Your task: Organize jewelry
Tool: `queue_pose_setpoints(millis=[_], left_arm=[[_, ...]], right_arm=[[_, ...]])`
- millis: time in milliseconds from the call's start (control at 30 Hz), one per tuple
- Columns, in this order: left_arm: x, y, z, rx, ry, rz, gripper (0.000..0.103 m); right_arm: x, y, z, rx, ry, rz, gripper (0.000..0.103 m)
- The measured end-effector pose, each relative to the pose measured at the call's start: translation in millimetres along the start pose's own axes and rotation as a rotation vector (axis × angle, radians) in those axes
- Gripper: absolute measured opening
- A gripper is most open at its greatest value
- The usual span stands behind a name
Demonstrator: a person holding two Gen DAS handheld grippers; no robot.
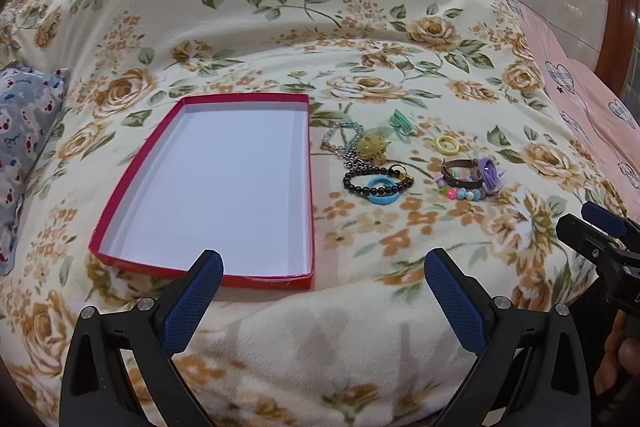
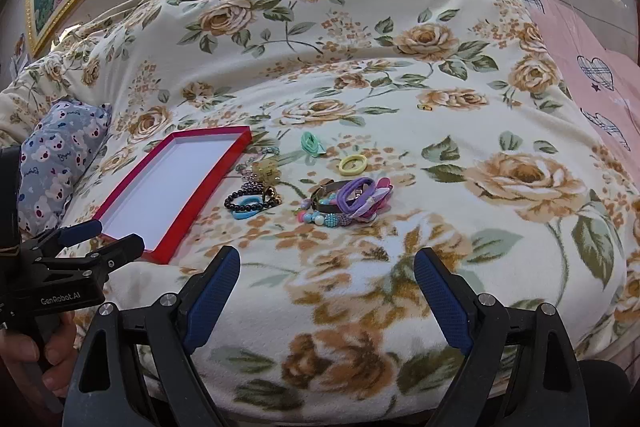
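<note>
The blanket point(image 1: 360, 39) is soft, fuzzy fleece, matt. The box point(image 1: 200, 271) looks like cardboard, its red rim faintly glossy, its white inside smooth. At its three o'clock lie glossy black beads point(image 1: 362, 187) and a smooth blue plastic ring point(image 1: 383, 195). The gripper pads point(image 1: 200, 301) are textured blue rubber on black plastic.

Bare blanket point(image 2: 400, 267) before the jewelry point(image 2: 344, 199); red box point(image 1: 120, 219) flanks left.

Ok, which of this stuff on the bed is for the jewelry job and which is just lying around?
For the job:
red box
black bead bracelet
blue ring
yellow ring
purple hair tie
green hair tie

Lying about:
bear-print pillow
floral blanket
</note>
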State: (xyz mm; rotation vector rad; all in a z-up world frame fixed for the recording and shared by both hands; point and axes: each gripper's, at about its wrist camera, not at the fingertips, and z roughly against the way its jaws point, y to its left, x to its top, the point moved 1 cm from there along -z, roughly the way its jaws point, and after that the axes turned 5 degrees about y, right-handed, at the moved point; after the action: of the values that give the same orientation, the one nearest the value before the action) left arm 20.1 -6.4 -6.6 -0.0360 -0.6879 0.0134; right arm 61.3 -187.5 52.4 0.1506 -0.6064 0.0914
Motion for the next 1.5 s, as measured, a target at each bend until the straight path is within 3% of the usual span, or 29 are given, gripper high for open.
queue_pose_setpoints(millis=[433, 800, 1167, 1500], left_arm=[[29, 1, -30, -0.034, 0.042, -0.018, 0.097], [52, -2, -60, -0.052, 0.076, -0.021, 0.085], [79, -17, -100, -0.094, 0.129, -0.091, 0.071], [87, -33, -143, -0.113, 0.198, -0.187, 0.065]], right_arm=[[15, -17, -18, 0.013, 0.017, -0.045, 0.089], [32, -24, -46, 0.026, 0.067, -0.072, 0.062], [45, -31, -82, 0.031, 0.13, -0.095, 0.052], [43, -45, -111, 0.039, 0.206, -0.142, 0.042]])
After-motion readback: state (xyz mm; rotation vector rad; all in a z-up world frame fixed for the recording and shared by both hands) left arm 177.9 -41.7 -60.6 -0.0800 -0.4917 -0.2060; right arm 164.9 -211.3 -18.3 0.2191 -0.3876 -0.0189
